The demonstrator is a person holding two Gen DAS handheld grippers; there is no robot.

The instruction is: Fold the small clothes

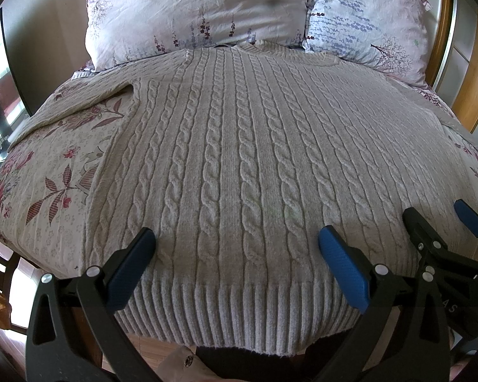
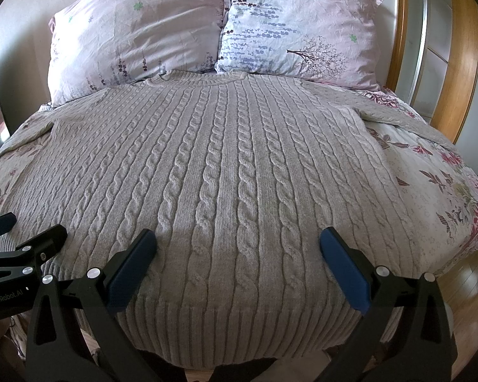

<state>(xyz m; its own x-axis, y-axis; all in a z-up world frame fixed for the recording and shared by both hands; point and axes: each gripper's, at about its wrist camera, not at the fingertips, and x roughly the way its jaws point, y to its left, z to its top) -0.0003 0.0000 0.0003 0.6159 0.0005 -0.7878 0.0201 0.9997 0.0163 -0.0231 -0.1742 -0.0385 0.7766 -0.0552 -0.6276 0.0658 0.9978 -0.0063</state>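
A grey cable-knit sweater (image 1: 239, 146) lies flat and spread out on the bed, collar toward the pillows, ribbed hem at the near edge; it also shows in the right wrist view (image 2: 226, 172). Its sleeves spread out to the left (image 1: 89, 95) and right (image 2: 404, 117). My left gripper (image 1: 235, 238) is open and empty, hovering over the hem area. My right gripper (image 2: 237, 238) is open and empty over the hem, just to the right of the left one. The right gripper also shows in the left wrist view (image 1: 436, 216), and the left gripper in the right wrist view (image 2: 32, 226).
The bed has a floral cover (image 1: 47, 184). Two pillows (image 2: 137, 31) (image 2: 299, 25) lean at the head. A wooden headboard (image 2: 462, 63) curves on the right. Wooden floor (image 2: 468, 289) lies beside the bed. A dark screen (image 1: 3, 73) stands at the left.
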